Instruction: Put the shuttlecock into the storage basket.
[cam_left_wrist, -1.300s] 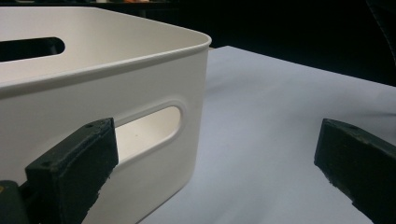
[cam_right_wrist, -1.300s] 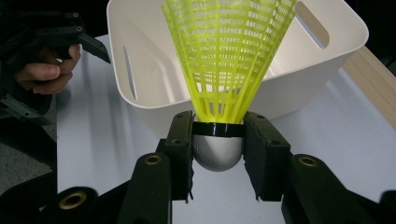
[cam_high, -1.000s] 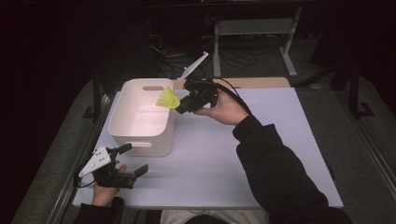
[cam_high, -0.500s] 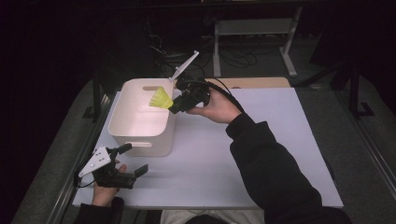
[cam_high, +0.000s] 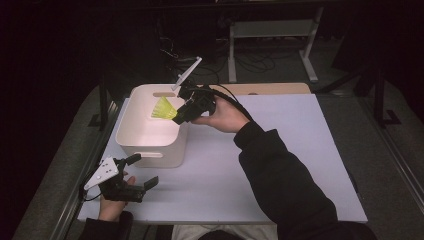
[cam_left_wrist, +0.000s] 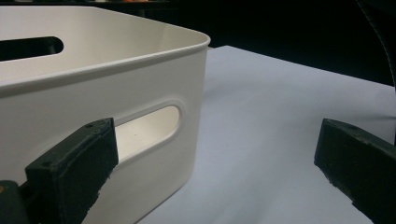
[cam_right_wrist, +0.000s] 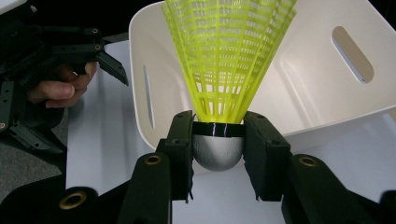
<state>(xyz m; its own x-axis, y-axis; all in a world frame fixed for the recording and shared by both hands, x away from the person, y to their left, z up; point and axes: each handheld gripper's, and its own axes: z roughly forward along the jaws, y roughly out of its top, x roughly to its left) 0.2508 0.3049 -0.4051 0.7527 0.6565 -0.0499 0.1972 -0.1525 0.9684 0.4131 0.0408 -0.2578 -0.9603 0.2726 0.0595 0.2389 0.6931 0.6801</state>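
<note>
A yellow plastic shuttlecock (cam_high: 164, 108) (cam_right_wrist: 224, 70) with a silver-grey cap (cam_right_wrist: 217, 151) is clamped by its cap between the pads of my right gripper (cam_high: 181, 116) (cam_right_wrist: 218, 151). The gripper holds it over the right rim of a white bin (cam_high: 150, 131) (cam_right_wrist: 308, 93), with the skirt pointing out over the bin's inside. My left gripper (cam_high: 141, 171) (cam_left_wrist: 215, 172) rests on the table in front of the bin's near wall (cam_left_wrist: 93, 98), jaws wide apart and nothing between them. The left hand and its gripper (cam_right_wrist: 112, 65) also appear at the far side of the right gripper view.
The white tabletop (cam_high: 280, 145) stretches to the right of the bin. A wooden strip (cam_high: 270, 88) runs along its far edge, and a metal frame (cam_high: 272, 37) with cables stands on the dark floor beyond. The bin has slot handles (cam_left_wrist: 149, 128).
My right gripper has carried the shuttlecock leftward, from beside the bin's right edge to over its rim. The left gripper has stayed where it was.
</note>
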